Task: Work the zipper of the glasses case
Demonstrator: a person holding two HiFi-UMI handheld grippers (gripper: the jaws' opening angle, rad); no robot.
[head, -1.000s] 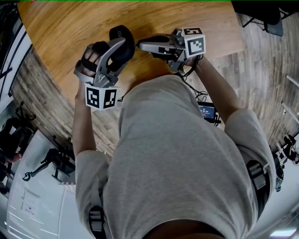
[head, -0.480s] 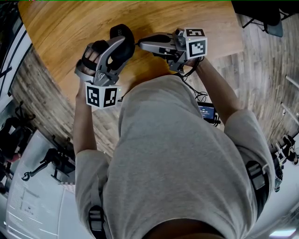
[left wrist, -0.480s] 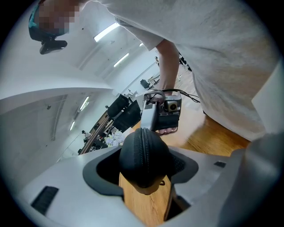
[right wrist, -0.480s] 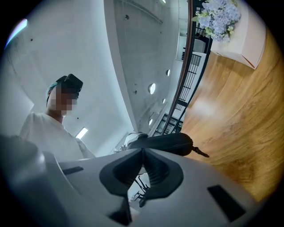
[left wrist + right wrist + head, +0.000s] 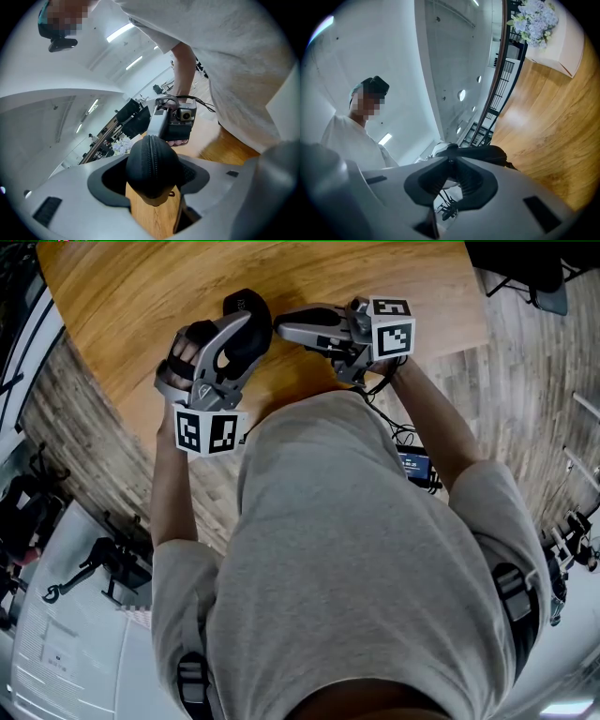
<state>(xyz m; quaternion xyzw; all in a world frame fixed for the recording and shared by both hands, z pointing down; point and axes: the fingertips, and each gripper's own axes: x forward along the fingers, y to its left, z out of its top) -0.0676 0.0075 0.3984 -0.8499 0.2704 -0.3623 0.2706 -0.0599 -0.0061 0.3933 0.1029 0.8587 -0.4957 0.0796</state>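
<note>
The left gripper [image 5: 234, 338] has its jaws spread wide and clamped on the black glasses case [image 5: 151, 164], held over the counter's [image 5: 141, 296] near edge, zipper facing the camera. The right gripper [image 5: 281, 331] has its jaws pinched together, tips at the case's end; whether they nip the pull can't be made out.

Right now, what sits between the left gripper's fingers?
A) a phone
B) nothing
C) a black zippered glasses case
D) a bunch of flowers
C: in the left gripper view, the left gripper has its fingers pressed on either side of the glasses case, whose zipper seam faces the camera.
</note>
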